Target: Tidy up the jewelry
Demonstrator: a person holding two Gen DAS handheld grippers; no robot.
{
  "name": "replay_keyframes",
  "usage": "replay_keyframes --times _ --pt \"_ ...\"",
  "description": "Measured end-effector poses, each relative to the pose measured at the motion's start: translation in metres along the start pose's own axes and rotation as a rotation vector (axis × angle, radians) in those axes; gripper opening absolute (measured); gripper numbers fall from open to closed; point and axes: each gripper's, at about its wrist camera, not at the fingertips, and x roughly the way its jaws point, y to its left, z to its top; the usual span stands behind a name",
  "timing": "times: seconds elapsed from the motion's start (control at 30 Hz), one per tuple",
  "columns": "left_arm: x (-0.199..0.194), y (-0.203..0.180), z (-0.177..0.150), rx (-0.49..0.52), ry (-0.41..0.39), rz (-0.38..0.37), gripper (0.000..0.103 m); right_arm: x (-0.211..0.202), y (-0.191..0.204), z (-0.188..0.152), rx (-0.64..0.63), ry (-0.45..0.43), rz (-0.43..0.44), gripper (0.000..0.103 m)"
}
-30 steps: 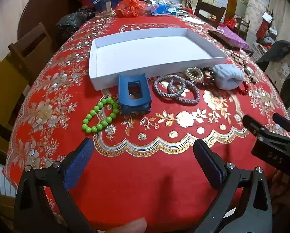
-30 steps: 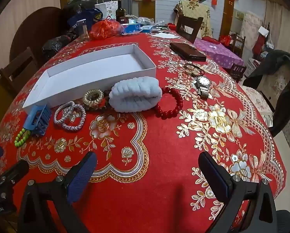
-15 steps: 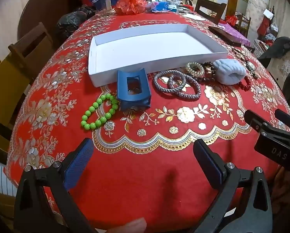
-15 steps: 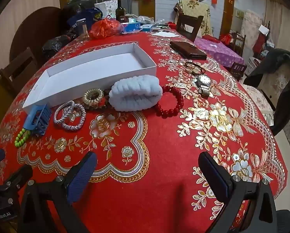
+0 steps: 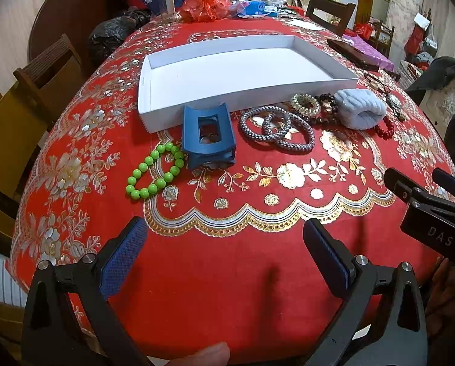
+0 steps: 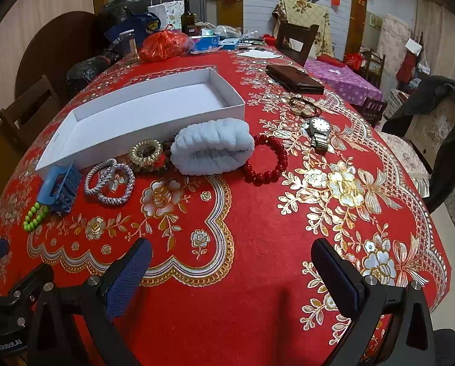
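Left wrist view: the left claw is hanging open and empty over the near edge of a red-clothed table, as is the right claw. A white tray is sitting mid-table, with a green bracelet, blue clip, grey bangles, gold scrunchie, blue cuff, red bracelet and watch lying just in front of and beside it.
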Motion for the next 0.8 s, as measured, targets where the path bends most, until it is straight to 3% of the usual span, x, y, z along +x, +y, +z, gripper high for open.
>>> replay_keyframes --times 0.8 --pt "0.0067 0.0004 -0.0020 -0.002 0.015 0.000 0.102 0.0004 0.0004 -0.0006 0.001 0.000 0.000 0.103"
